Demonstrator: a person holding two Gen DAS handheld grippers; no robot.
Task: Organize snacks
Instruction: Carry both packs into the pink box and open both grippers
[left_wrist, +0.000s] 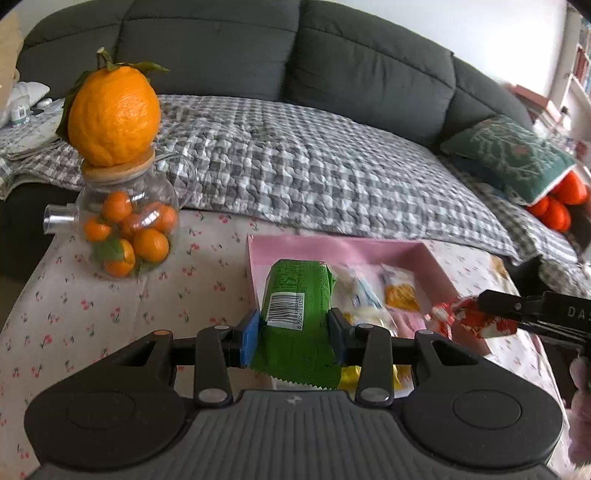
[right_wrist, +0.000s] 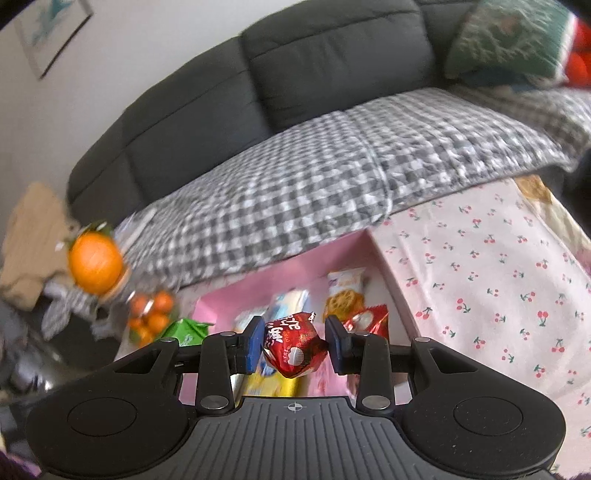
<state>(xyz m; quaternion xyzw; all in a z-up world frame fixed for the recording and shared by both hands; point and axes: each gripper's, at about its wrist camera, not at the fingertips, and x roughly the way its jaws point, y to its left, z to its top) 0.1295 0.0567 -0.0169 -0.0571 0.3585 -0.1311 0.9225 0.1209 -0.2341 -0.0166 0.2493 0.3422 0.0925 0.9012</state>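
So the shallow pink box (left_wrist: 436, 266) on the cherry-print cloth (left_wrist: 92, 306) has crinkly wrapped snacks inside. Left gripper (left_wrist: 295, 334) is clamped on a green foil packet (left_wrist: 295, 299) over it, right gripper (right_wrist: 293, 345) pinching a shiny red wrapper (right_wrist: 293, 349). Round glass jar (left_wrist: 129, 229) holds small oranges.

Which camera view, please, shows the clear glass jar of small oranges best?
The left wrist view: the clear glass jar of small oranges stands sharp and whole. The right wrist view shows it blurred, small and partly hidden.
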